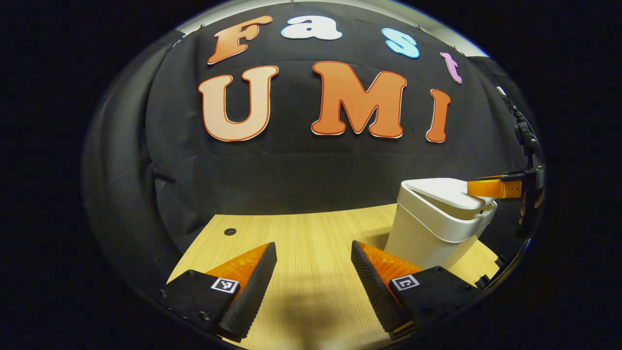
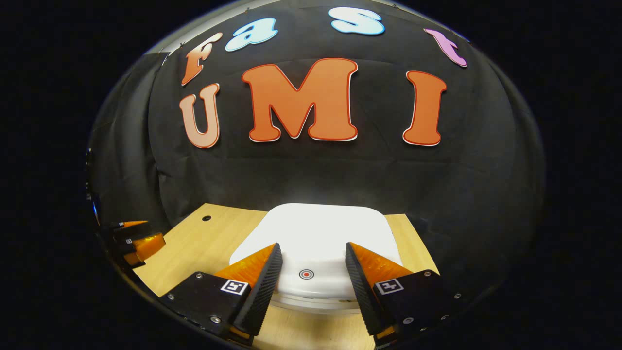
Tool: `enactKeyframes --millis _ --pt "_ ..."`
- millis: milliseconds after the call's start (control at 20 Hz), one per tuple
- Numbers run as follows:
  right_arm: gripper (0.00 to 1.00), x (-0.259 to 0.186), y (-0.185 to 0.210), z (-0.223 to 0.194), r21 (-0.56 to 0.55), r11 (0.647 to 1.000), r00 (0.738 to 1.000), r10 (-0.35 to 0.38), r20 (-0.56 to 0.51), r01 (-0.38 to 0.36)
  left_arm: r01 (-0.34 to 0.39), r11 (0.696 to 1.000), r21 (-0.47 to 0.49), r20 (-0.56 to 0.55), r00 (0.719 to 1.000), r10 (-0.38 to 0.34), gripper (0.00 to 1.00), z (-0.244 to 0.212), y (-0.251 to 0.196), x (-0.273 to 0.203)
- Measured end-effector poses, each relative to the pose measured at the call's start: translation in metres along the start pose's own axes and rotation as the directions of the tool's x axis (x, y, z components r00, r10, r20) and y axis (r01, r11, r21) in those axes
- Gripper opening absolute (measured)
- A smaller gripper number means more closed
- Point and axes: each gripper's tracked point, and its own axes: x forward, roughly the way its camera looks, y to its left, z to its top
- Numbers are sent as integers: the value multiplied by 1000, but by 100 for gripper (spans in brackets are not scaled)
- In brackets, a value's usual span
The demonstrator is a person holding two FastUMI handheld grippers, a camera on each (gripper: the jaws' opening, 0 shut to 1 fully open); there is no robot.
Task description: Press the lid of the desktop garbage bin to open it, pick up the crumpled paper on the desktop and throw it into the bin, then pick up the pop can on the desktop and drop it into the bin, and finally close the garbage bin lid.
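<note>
The white plastic desktop bin (image 1: 440,228) stands toward the back right of the pale wooden desk (image 1: 301,243), its flat white lid (image 2: 316,238) slightly tilted. The right gripper (image 2: 311,262) hangs just over the lid's front edge, its 2 fingers spread apart either side of a small red-ringed button (image 2: 306,274). The left gripper (image 1: 313,262) hovers over bare desk beside the bin, fingers also apart, gripping nothing.

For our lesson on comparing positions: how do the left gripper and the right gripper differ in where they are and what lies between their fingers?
The right gripper sits over the white bin lid, its tips at the lid's edge; the left gripper hangs over bare wooden desktop, beside the garbage bin. Between the right gripper's fingers lies the lid's round press mark; between the left's, only wood. Both are open, holding nothing.
</note>
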Motion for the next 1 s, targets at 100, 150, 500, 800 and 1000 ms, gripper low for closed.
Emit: enactKeyframes --millis 100,150,500,800,1000 --pt "80 -2 2 -12 -1 1000 1000 -9 -24 9 4 1000 -3 -4 1000 -4 98 -2 -3 0" --pt "80 -5 2 -8 20 999 999 -29 15 29 6 1000 -7 -5 1000 -6 98 -3 -4 0" --pt "62 -6 -1 -17 49 994 993 -104 55 102 4 1000 -22 -2 1000 -5 98 -4 -5 -4" --pt "45 -12 3 -18 55 992 989 -121 91 116 14 999 -28 17 1000 -13 98 8 -5 -4" --pt "53 -16 10 -16 69 995 990 -79 119 71 23 999 -28 77 997 -21 98 37 -2 -7"
